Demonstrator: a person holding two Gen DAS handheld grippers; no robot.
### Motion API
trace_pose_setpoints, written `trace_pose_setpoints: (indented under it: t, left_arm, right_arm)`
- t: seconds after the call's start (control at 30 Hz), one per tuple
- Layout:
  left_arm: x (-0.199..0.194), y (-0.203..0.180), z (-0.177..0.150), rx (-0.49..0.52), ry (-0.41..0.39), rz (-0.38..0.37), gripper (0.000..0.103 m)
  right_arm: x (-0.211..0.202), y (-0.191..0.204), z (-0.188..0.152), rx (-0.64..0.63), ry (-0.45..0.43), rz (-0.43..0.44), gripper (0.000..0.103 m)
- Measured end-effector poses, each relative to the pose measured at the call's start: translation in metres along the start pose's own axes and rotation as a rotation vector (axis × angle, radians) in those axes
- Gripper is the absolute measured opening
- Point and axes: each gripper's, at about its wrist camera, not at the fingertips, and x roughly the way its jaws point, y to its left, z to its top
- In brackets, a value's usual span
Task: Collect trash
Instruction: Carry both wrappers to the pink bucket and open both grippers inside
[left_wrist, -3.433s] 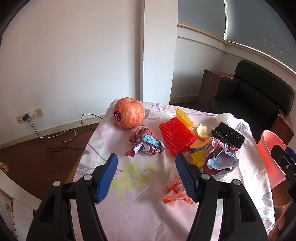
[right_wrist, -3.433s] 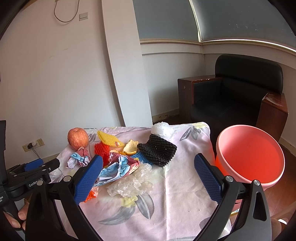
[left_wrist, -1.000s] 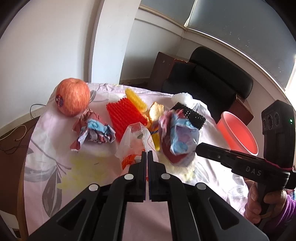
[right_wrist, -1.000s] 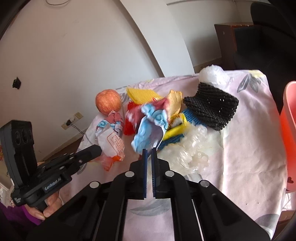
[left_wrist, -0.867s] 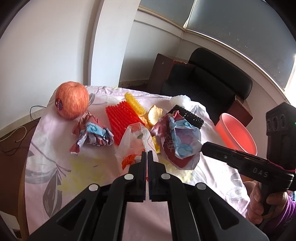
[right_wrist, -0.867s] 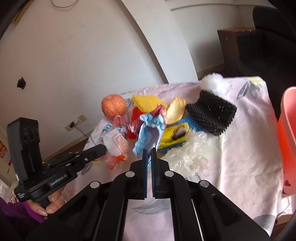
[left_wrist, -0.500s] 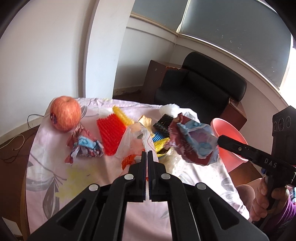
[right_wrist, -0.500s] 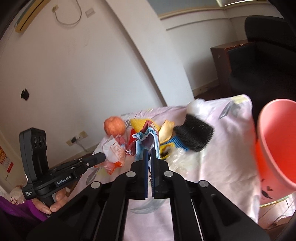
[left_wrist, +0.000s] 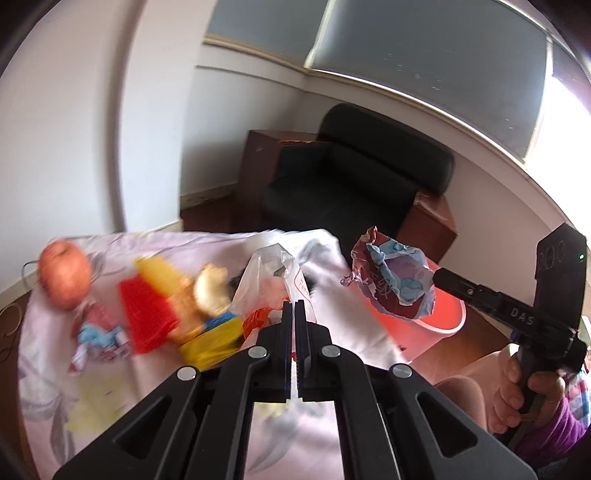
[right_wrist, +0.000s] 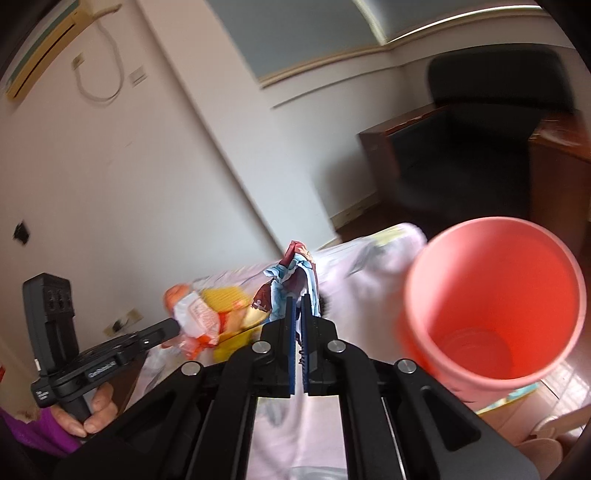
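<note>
Both claws are closed, each one clamped on a piece of trash. Left claw (left_wrist: 294, 308) pinches the lower edge of a thin plastic bag (left_wrist: 271, 277), clear and white with some red print and an orange corner, soft and wrinkled, which stands up from the tips above the counter (left_wrist: 147, 387). Right claw (right_wrist: 298, 302) pinches a crumpled wrapper (left_wrist: 391, 280), glossy, dark red with light blue and white patches, folded in sharp creases. In the left wrist view this wrapper hangs in the air past the counter's far right edge, in front of the rim of the bin (right_wrist: 495, 306).

From largest to smallest: a black padded armchair (left_wrist: 354, 181) with smooth leather-like surface stands behind, between brown wooden side panels. The counter is covered with a pale pink cloth that has grey leaf prints. The bin is a round, smooth, salmon-pink plastic bucket, open at the top, just beside the counter on its right, and nothing shows inside it.

On the cloth the remaining trash is blurred: a red ribbed foam net (left_wrist: 147, 317), a yellow ribbed one (left_wrist: 162, 275), a yellow and blue piece (left_wrist: 214, 332), a pale curved fruit peel (left_wrist: 212, 288), a second small crumpled wrapper (left_wrist: 99, 336). A round red apple (left_wrist: 64, 277) lies at the far left.
</note>
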Motion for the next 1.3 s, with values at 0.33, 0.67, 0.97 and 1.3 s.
trace_pose_setpoints:
  t: [0.33,0.67,0.97,1.3]
  left_arm:
    - [0.061,-0.069,0.026,0.058,0.043,-0.146,0.001]
    - [0.141,-0.135,0.028,0.098,0.163,-0.236,0.001]
    - [0.183,-0.159,0.014,0.107,0.245,-0.231,0.001]
    - [0.172,-0.159,0.017,0.096,0.214,-0.227,0.032]
  right_arm:
    - [-0.027,-0.073,-0.001,0.106,-0.081,-0.211,0.003]
    - [-0.028,-0.125,-0.015,0.162,-0.068,-0.330,0.003]
    - [-0.028,-0.138,-0.022,0.181,-0.048,-0.365,0.003]
    - [-0.025,-0.142,-0.020,0.202,-0.014,-0.376,0.006]
